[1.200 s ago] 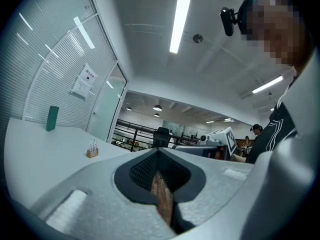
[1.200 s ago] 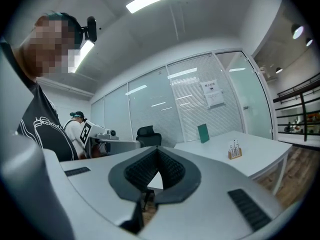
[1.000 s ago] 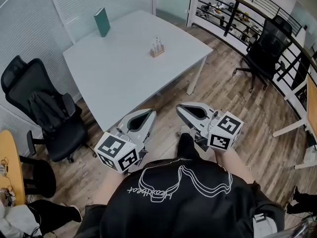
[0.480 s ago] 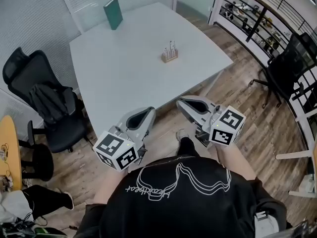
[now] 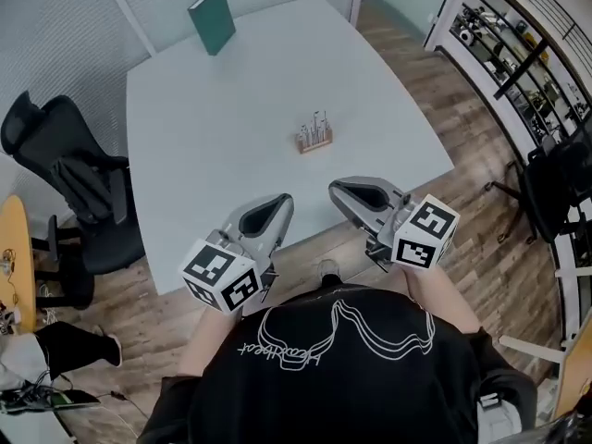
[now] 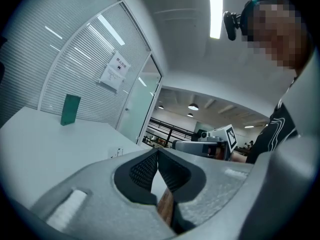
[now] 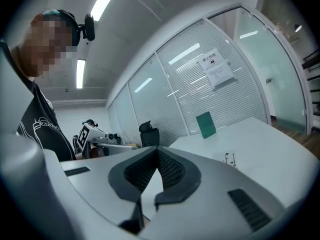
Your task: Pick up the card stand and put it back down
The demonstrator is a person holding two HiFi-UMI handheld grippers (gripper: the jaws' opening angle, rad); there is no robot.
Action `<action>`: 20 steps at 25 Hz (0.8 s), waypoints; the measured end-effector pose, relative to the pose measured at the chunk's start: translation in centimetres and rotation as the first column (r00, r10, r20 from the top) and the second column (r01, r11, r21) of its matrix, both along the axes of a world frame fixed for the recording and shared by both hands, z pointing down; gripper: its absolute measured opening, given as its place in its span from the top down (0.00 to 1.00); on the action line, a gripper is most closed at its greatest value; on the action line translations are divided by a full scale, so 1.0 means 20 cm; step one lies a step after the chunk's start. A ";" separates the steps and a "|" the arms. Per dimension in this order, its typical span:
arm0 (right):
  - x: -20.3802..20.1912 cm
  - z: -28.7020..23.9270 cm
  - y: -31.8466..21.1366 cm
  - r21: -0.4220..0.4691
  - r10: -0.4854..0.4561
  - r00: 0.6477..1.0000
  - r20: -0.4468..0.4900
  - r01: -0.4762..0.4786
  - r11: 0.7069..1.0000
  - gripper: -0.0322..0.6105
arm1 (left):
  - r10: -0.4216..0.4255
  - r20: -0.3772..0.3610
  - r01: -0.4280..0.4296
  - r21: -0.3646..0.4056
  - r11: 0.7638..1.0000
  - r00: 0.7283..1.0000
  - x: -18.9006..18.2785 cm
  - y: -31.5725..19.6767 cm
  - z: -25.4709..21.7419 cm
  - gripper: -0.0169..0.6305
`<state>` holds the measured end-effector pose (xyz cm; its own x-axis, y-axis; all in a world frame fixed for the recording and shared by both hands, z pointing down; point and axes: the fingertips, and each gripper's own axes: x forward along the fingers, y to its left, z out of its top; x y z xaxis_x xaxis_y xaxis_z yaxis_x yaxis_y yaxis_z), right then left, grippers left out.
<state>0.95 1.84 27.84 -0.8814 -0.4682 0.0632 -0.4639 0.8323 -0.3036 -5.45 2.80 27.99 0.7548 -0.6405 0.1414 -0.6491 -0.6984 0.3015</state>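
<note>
The card stand is a small wooden block with thin metal clips standing up from it, upright near the middle of the white table. It shows faintly in the left gripper view and the right gripper view. My left gripper hangs over the table's near edge, jaws shut and empty. My right gripper is level with it on the right, also shut and empty. Both sit well short of the stand.
A green book stands upright at the table's far side. A black office chair sits left of the table. Another black chair and a railing are on the right, over wooden floor.
The table and card stand have drawn nearer and lower in the head view as the person stepped forward. Both grippers now reach over the table's near edge, still shut.
</note>
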 end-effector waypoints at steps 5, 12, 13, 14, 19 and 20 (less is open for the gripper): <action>0.15 0.04 -0.26 0.001 -0.036 0.999 -0.002 0.036 0.999 0.94 | -0.032 0.029 0.032 0.005 0.999 0.999 0.17 -0.26 0.05 0.95; 0.27 0.11 -0.52 -0.001 -0.058 0.998 -0.019 0.058 0.998 0.94 | -0.090 0.060 0.091 -0.010 0.996 0.994 0.25 -0.48 0.13 0.95; 0.27 0.13 -0.54 -0.003 -0.058 0.998 -0.024 0.058 0.998 0.94 | -0.094 0.062 0.095 -0.016 0.995 0.994 0.25 -0.50 0.15 0.95; 0.27 0.14 -0.57 -0.006 -0.058 0.998 -0.030 0.058 0.998 0.94 | -0.098 0.063 0.100 -0.022 0.995 0.993 0.24 -0.52 0.17 0.95; 0.26 0.23 -0.69 -0.034 -0.057 0.997 -0.049 0.056 0.998 0.94 | -0.131 0.059 0.134 -0.053 0.990 0.990 0.19 -0.62 0.25 0.95; 0.26 0.25 -0.71 -0.041 -0.059 0.997 -0.054 0.057 0.998 0.94 | -0.143 0.060 0.147 -0.055 0.988 0.988 0.18 -0.64 0.26 0.95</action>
